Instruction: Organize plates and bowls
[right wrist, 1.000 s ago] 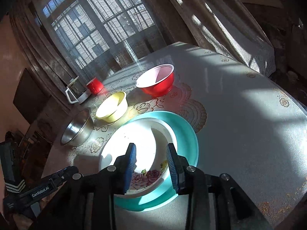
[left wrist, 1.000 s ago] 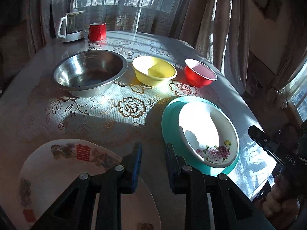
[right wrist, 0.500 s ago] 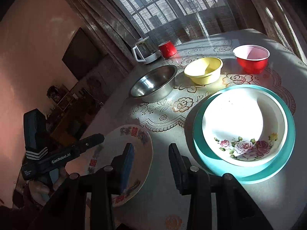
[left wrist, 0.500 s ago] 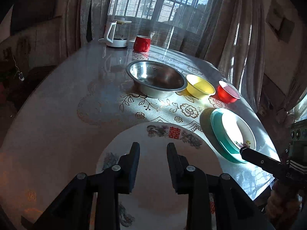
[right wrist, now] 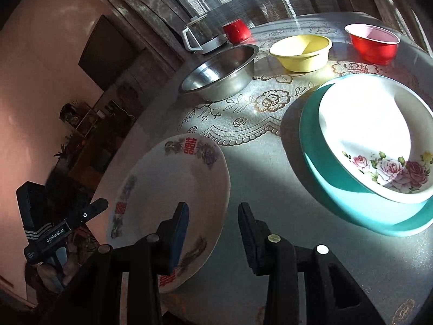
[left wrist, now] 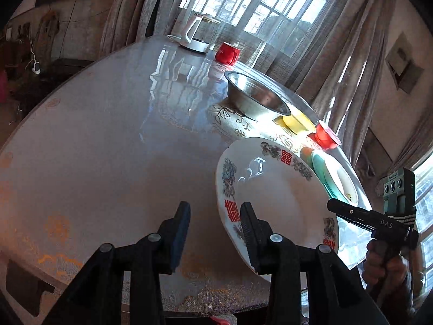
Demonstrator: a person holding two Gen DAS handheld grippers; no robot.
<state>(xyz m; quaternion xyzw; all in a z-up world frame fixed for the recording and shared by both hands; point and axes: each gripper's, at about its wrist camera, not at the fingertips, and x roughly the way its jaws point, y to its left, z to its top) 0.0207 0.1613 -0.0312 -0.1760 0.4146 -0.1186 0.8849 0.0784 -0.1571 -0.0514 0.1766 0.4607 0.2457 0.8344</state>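
A white plate with red characters (left wrist: pixel 276 197) (right wrist: pixel 173 189) lies on the table near the front edge. My left gripper (left wrist: pixel 213 216) is open, its right finger at the plate's left rim. My right gripper (right wrist: pixel 212 222) is open, its left finger over the plate's right rim. A white rose-pattern dish (right wrist: pixel 376 140) sits in a teal plate (right wrist: pixel 349 203) to the right; both show in the left wrist view (left wrist: pixel 324 173). A steel bowl (right wrist: pixel 222 73) (left wrist: pixel 257 100), a yellow bowl (right wrist: pixel 300 51) (left wrist: pixel 295 122) and a red bowl (right wrist: pixel 373 43) (left wrist: pixel 324 135) stand in a row behind.
A glass kettle (left wrist: pixel 194 35) (right wrist: pixel 200 35) and a red mug (left wrist: pixel 227 52) (right wrist: pixel 236 31) stand at the table's far side by the curtained window. The round table has a lace cloth (right wrist: pixel 259 113) under glass. Its front edge (left wrist: pixel 189 306) is close to both grippers.
Both grippers have swung left from the teal plate toward the white plate with red characters and now flank it. Their jaws stay open.
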